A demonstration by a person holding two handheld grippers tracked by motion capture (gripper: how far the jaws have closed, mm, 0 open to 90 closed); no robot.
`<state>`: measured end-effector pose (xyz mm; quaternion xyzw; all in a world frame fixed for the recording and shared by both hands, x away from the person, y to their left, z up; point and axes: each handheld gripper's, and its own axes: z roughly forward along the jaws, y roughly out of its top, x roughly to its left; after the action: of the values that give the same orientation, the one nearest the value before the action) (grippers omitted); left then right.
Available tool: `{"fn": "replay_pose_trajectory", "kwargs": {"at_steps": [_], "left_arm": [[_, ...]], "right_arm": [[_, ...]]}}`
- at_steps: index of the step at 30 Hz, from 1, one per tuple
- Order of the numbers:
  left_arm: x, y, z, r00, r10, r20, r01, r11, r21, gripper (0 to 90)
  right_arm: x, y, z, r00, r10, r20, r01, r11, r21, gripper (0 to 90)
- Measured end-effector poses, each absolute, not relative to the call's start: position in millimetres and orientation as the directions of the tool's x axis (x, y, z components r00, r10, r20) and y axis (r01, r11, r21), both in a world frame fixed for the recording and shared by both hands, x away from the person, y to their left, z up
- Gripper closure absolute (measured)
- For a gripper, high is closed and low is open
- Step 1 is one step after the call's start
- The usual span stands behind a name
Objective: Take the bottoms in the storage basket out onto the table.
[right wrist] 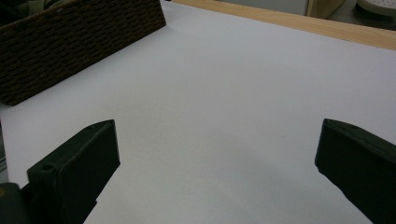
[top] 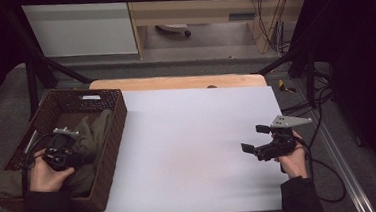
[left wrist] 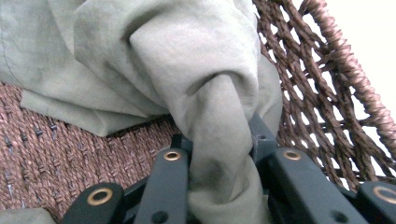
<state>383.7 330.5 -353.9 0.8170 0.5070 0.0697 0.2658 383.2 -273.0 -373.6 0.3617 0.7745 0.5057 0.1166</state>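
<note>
An olive-green cloth [top: 94, 135] lies bunched in a brown wicker basket [top: 113, 122] at the table's left. My left gripper [top: 72, 159] is down inside the basket, and in the left gripper view its jaws are shut on a thick fold of the green cloth [left wrist: 217, 140], with the woven basket wall [left wrist: 327, 93] just to the right. My right gripper [top: 255, 137] hovers over the white table surface [top: 193, 135] near the right edge, its jaws wide open and nothing between them. In the right gripper view the basket [right wrist: 70, 46] stands far off at the upper left.
The white sheet covers most of the table, with a strip of bare wood [top: 174, 82] along the far edge. Part of the cloth hangs over the basket's near left corner [top: 3, 181]. Black frame bars and cables run around the table's sides.
</note>
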Motion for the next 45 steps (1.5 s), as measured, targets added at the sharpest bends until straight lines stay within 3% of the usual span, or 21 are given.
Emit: {"fn": "replay_pose_trajectory", "kwargs": {"at_steps": [45], "left_arm": [[366.7, 334.1, -320.6, 0.473, 0.871, -0.13, 0.722, -0.299, 0.625, 74.3]], "right_arm": [[383.6, -271.2, -374.8, -0.709, 0.679, 0.189, 0.448, 0.228, 0.864, 0.5]]}}
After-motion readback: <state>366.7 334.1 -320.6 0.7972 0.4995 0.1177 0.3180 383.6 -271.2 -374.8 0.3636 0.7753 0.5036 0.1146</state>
